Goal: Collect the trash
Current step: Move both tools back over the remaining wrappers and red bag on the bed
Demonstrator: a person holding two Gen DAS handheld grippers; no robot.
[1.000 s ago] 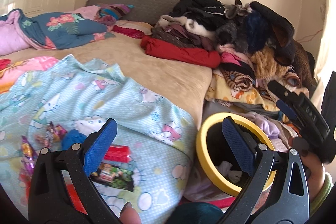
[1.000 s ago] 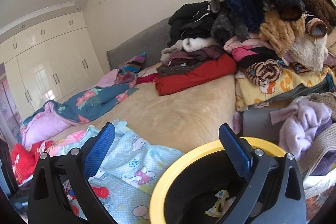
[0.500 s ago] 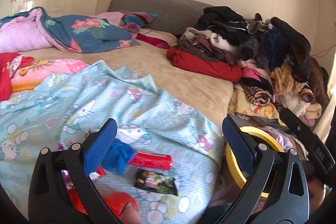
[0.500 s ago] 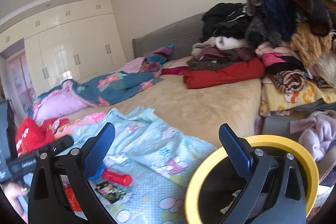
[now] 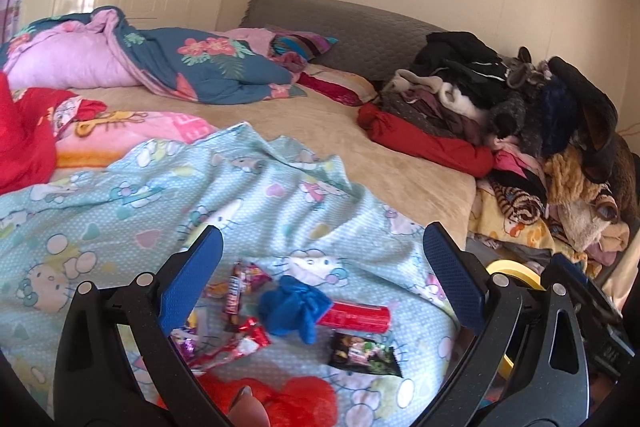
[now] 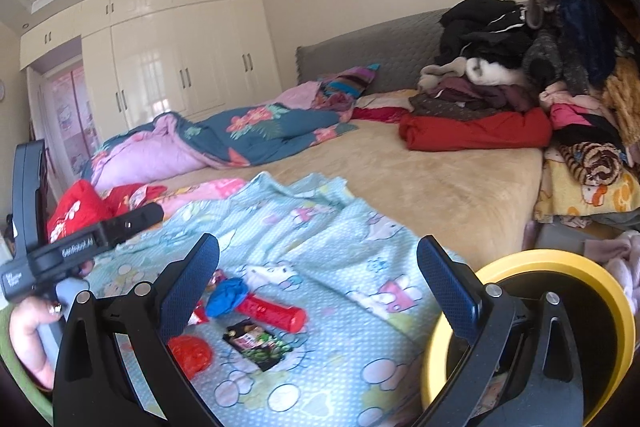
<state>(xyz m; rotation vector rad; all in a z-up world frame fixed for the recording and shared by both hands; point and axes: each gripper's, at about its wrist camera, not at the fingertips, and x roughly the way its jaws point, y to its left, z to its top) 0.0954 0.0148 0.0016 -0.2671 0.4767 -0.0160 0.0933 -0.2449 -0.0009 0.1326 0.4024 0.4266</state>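
Note:
Trash lies on a light blue cartoon blanket (image 5: 248,195): a crumpled blue glove (image 5: 294,307), a red tube wrapper (image 5: 354,315), a black snack packet (image 5: 364,351), shiny candy wrappers (image 5: 240,287) and a red crumpled bag (image 5: 288,399). My left gripper (image 5: 320,279) hovers open just above them, empty. My right gripper (image 6: 316,283) is open and empty too, over the same glove (image 6: 226,295), tube (image 6: 272,311) and packet (image 6: 258,343). The yellow-rimmed bin (image 6: 560,267) stands at the bed's right edge, also showing as a sliver of bin rim (image 5: 516,271). The left gripper's body (image 6: 72,247) shows at left.
A tall heap of clothes (image 5: 520,115) fills the bed's right side. A blue floral duvet (image 5: 208,67) and red cloth (image 5: 24,131) lie at the far left. Bare beige sheet (image 6: 440,183) spans the middle. White wardrobes (image 6: 168,59) line the back wall.
Both grippers have swung left, away from the bin and over the trash on the blue blanket. The bin has slid to the right edge of both views. Both stay open.

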